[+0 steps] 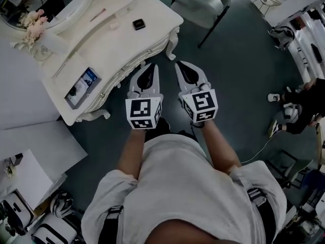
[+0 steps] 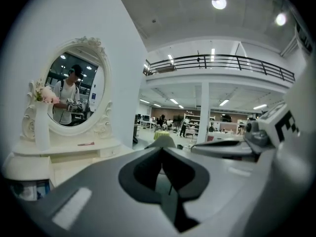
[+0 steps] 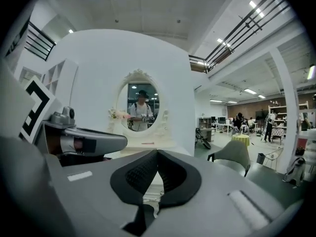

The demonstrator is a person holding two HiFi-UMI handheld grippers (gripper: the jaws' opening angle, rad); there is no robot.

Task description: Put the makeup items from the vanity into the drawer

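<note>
The white vanity [image 1: 124, 44] stands at the upper left of the head view, with an oval mirror [image 2: 74, 93]. On its top lie a thin pink stick [image 1: 98, 15], a small pink item [image 1: 115, 26] and a black compact [image 1: 138, 24]. An open drawer [image 1: 81, 88] at its left end shows bluish contents. My left gripper [image 1: 153, 66] and right gripper [image 1: 180, 64] hang side by side over the floor just off the vanity's front edge. Both are shut, with nothing between the jaws. The pink stick [image 2: 85, 143] [image 3: 147, 143] also shows in both gripper views.
A grey chair [image 1: 200, 6] stands beyond the vanity's right end. Pink flowers in a white vase [image 1: 34, 22] sit beside the mirror. A seated person [image 1: 299, 111] is at the right edge. Bags [image 1: 51, 222] lie on the floor at lower left.
</note>
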